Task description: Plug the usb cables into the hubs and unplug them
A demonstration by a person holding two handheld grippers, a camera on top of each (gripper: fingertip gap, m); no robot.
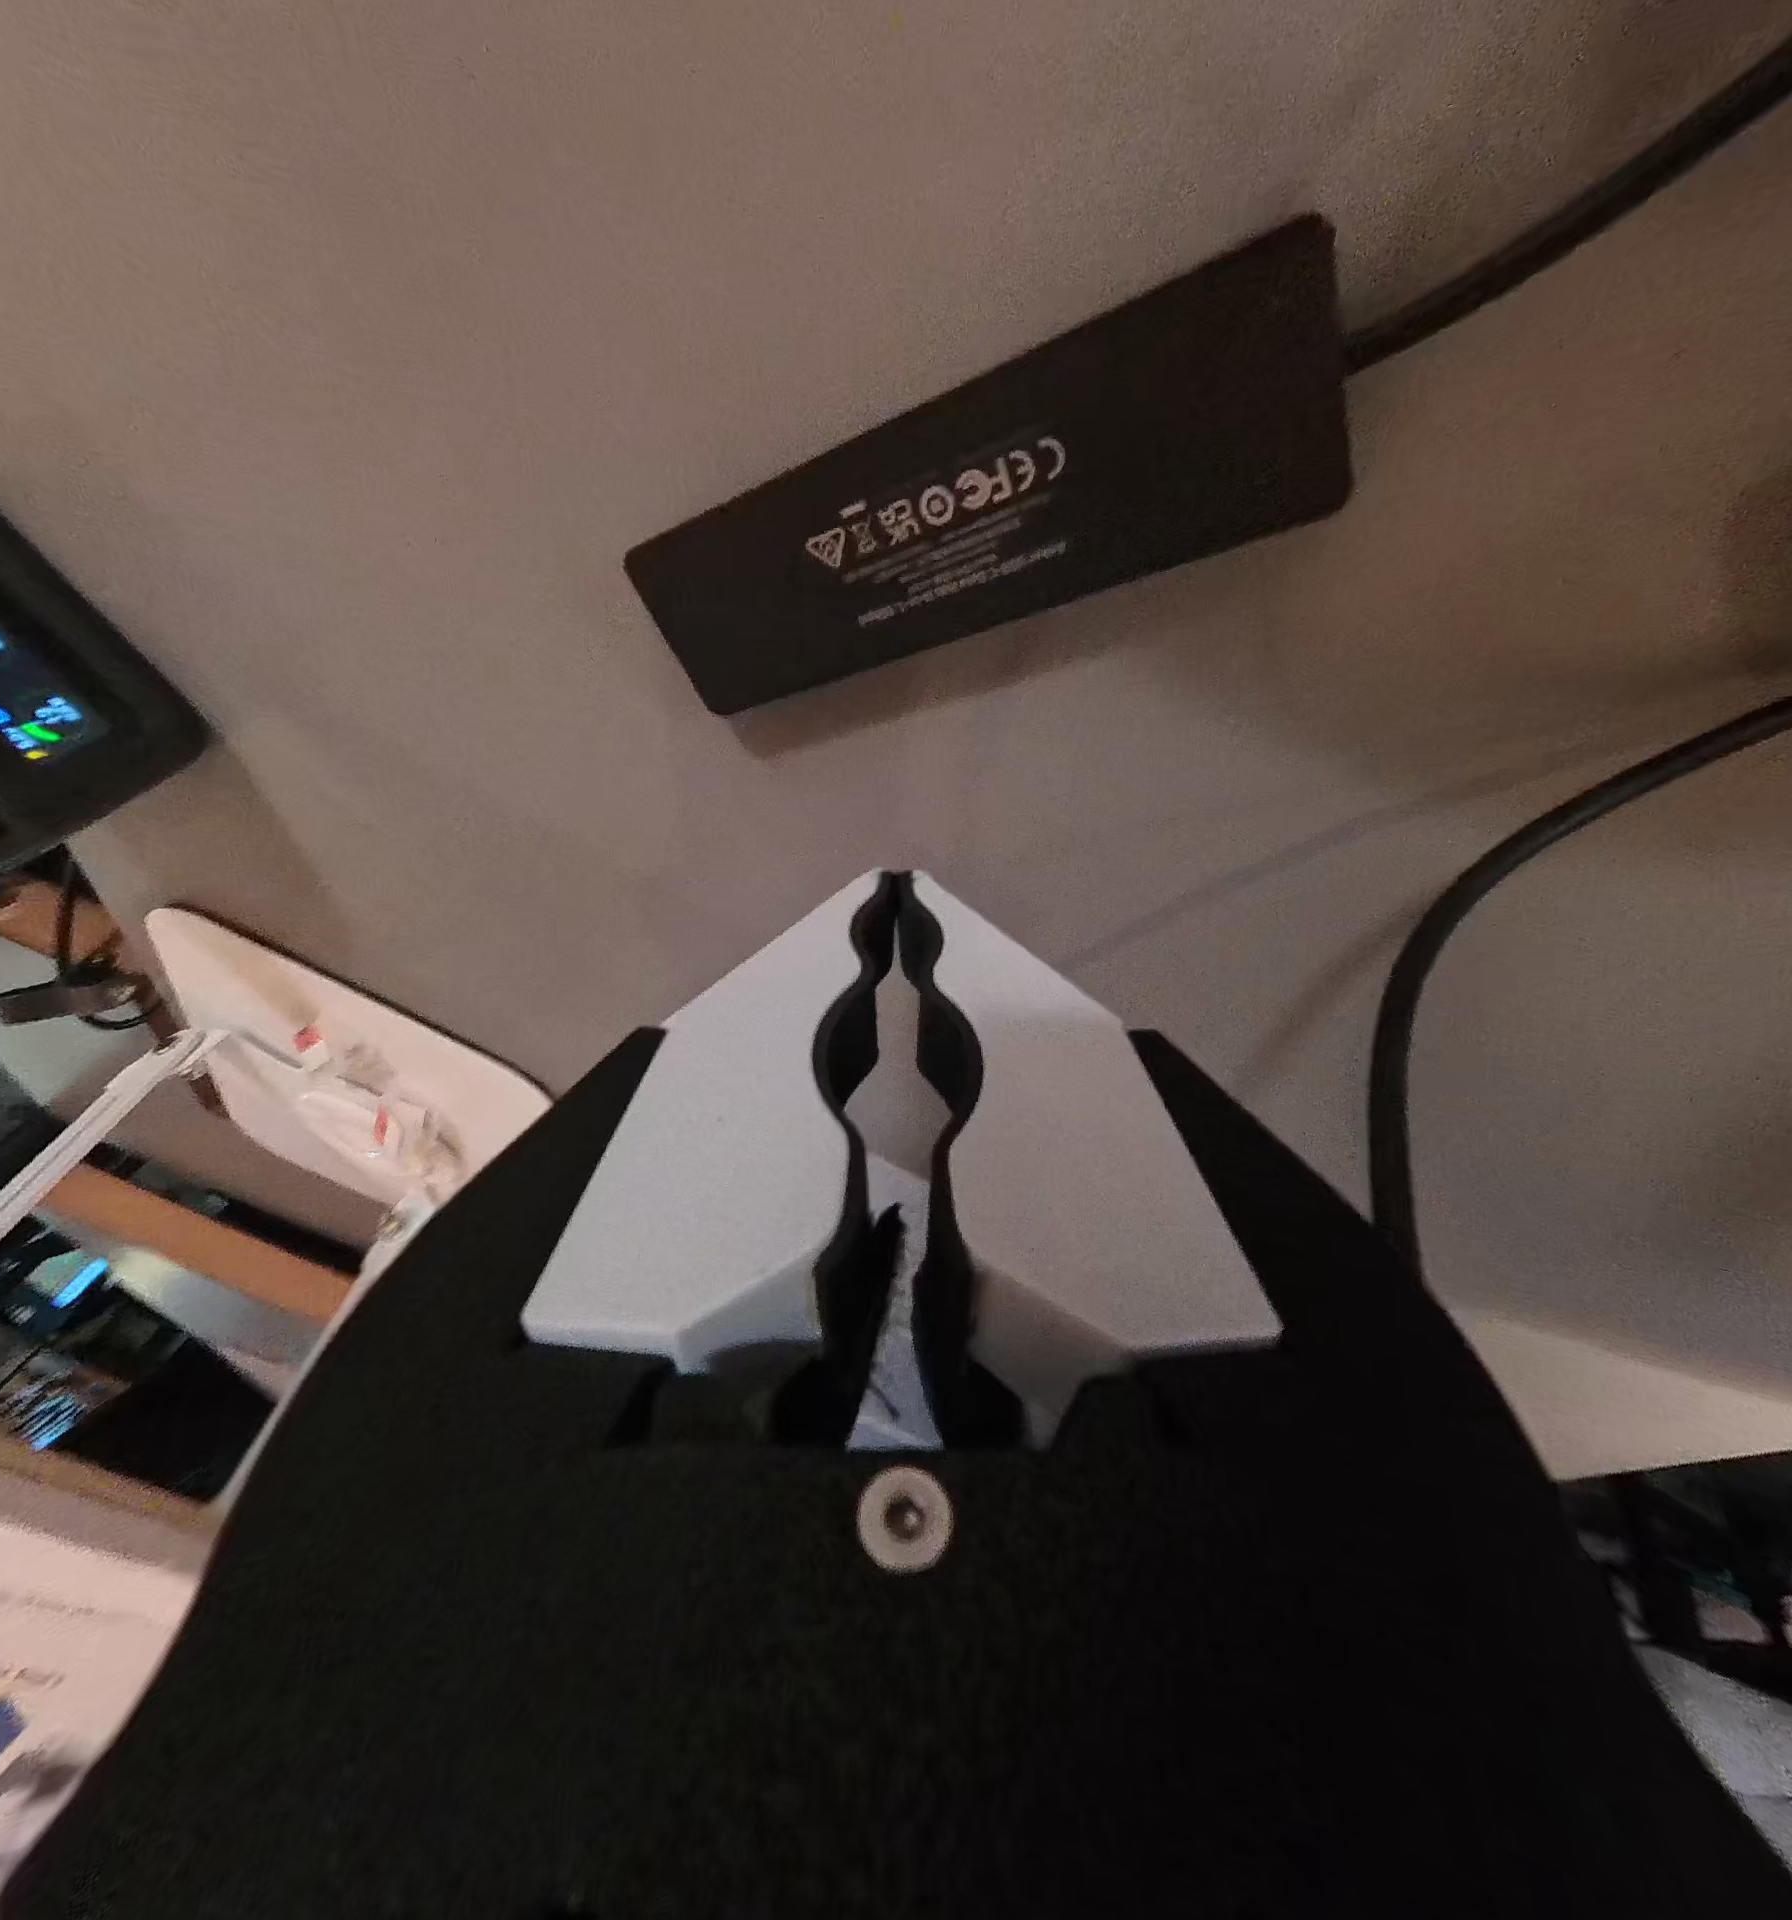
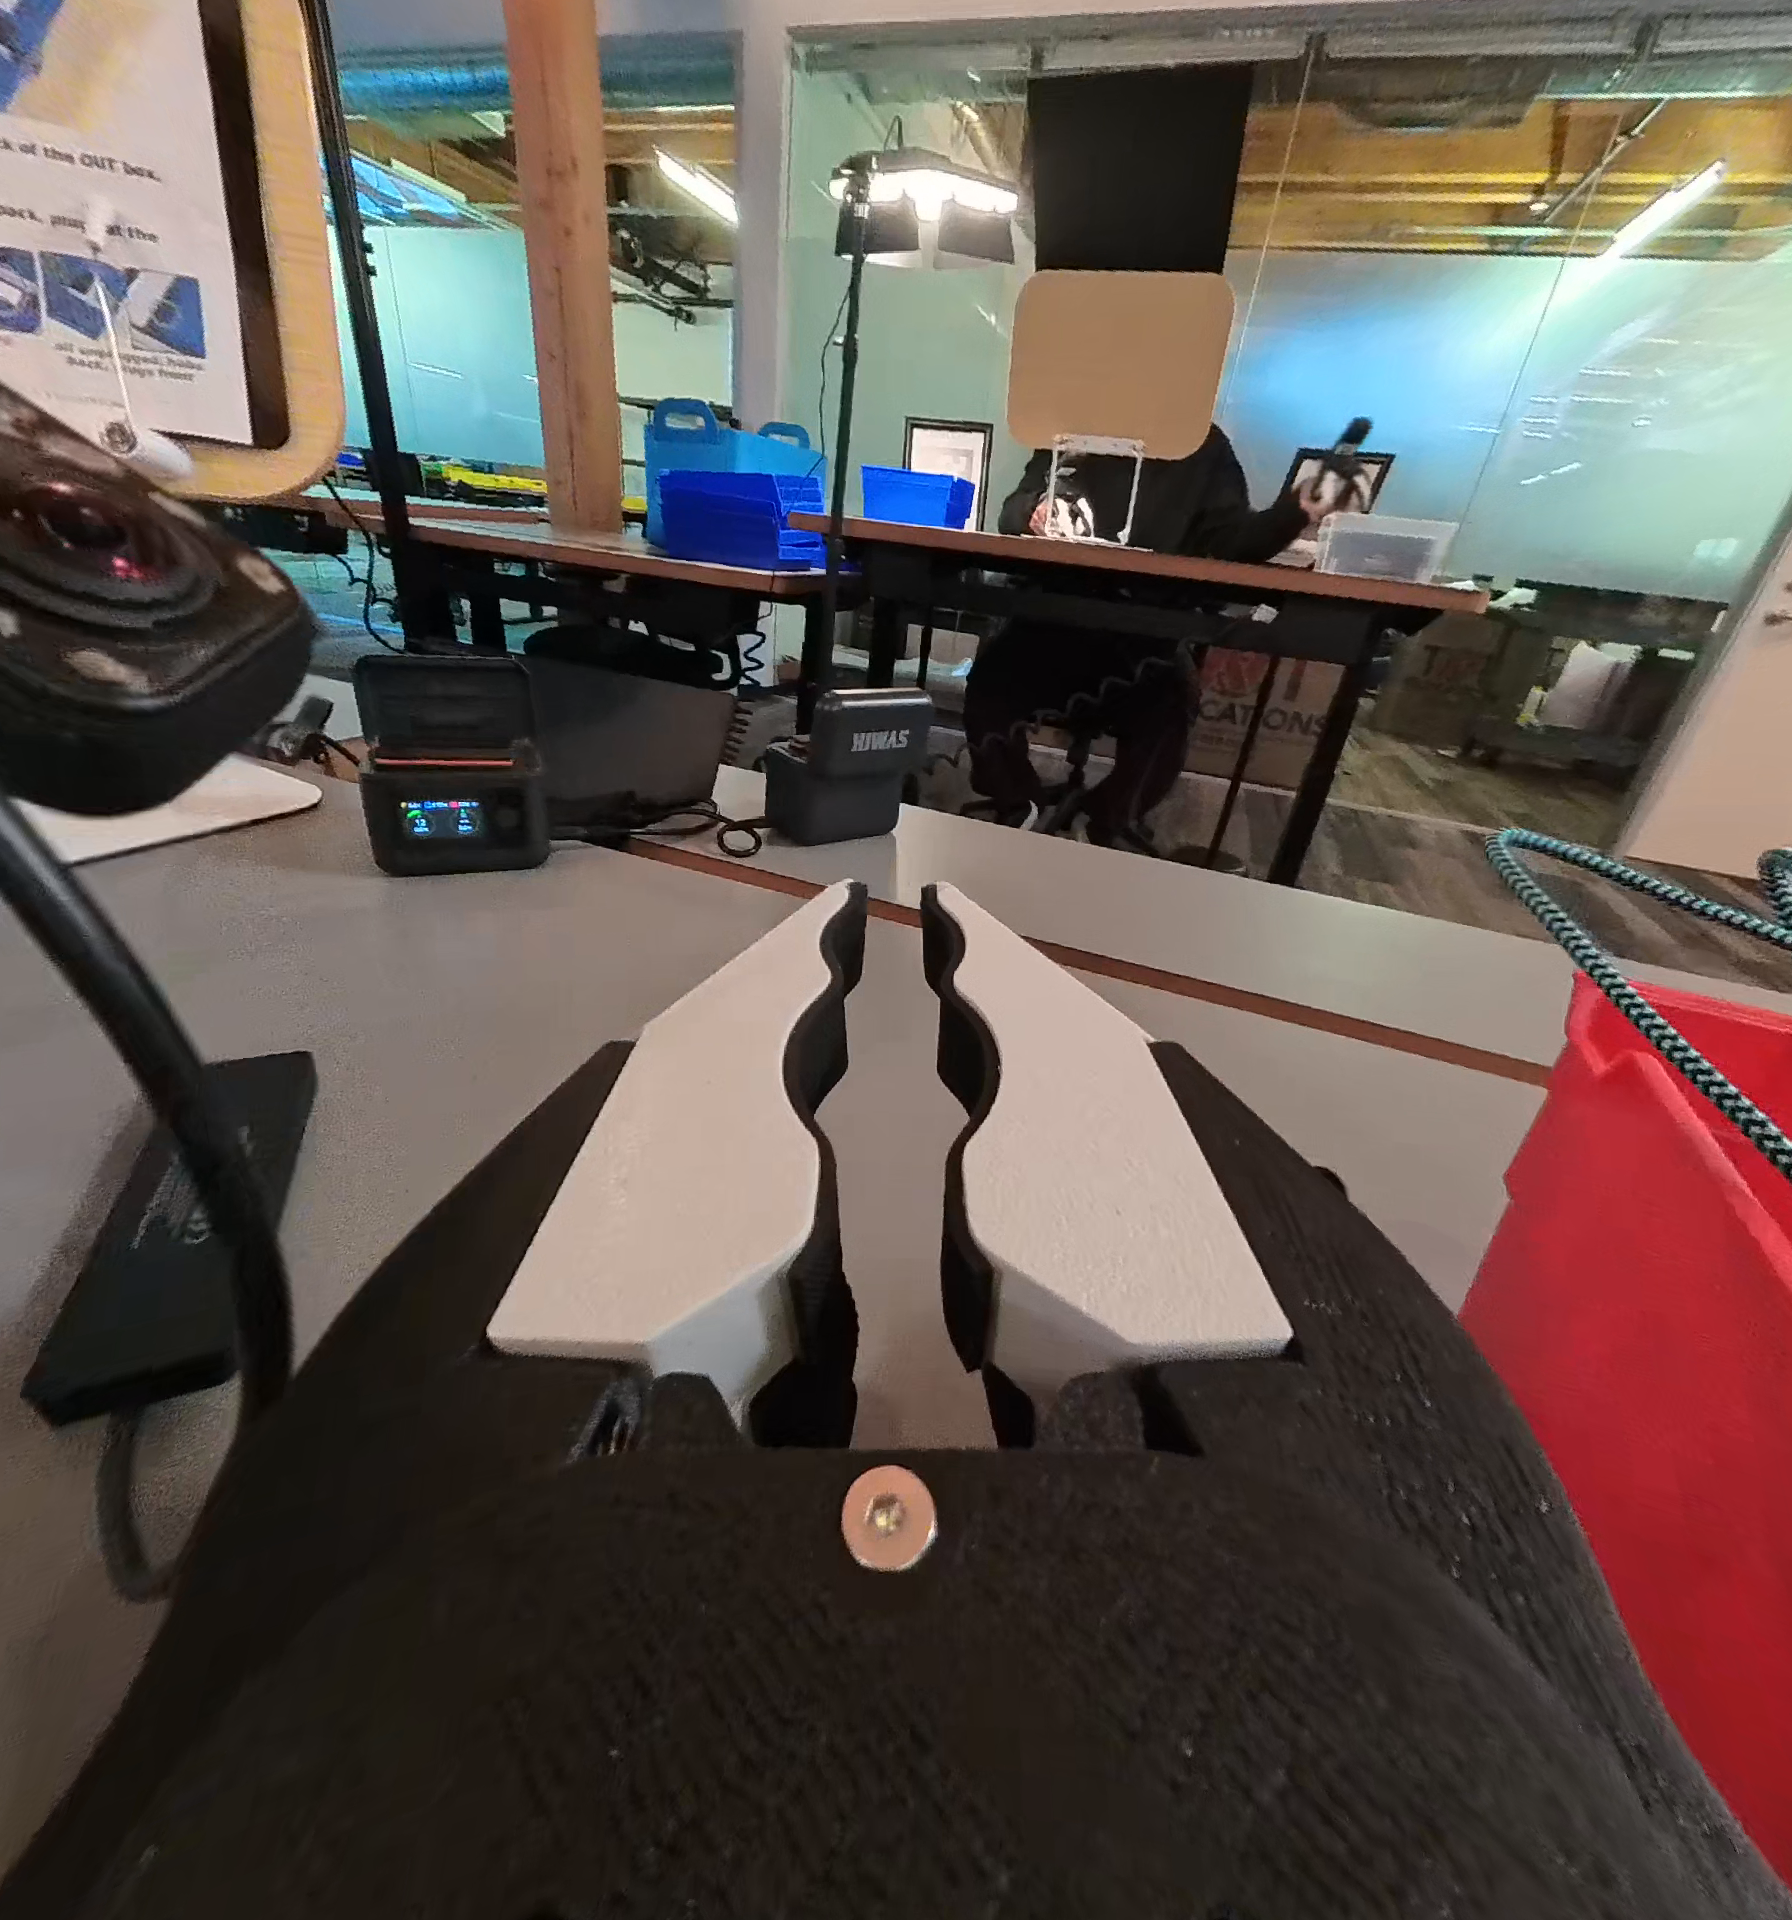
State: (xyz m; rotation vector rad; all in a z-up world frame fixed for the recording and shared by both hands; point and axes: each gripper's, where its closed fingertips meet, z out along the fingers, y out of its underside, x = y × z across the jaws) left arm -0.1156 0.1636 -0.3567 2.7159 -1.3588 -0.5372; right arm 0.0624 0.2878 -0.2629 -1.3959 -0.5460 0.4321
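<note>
A flat black USB hub (image 1: 996,468) lies on the grey table with its printed underside up and its black lead (image 1: 1598,197) running off to the upper right. My left gripper (image 1: 894,883) hovers just short of the hub, its tips together and empty. The hub also shows in the right wrist view (image 2: 175,1236) at the left, with a black cable (image 2: 175,1081) arching over it. My right gripper (image 2: 890,896) is slightly open and empty above bare table. A teal-and-black braided cable (image 2: 1681,1049) hangs out of a red bin (image 2: 1650,1351) at the right.
A second black cable (image 1: 1474,935) curves across the table right of my left gripper. A small black device with a lit screen (image 2: 445,810) and a dark charger box (image 2: 850,769) stand at the table's back. The left gripper's camera (image 2: 92,613) looms at the left. A person sits at a far desk. My hands' fingertips stand some 25 cm from each other.
</note>
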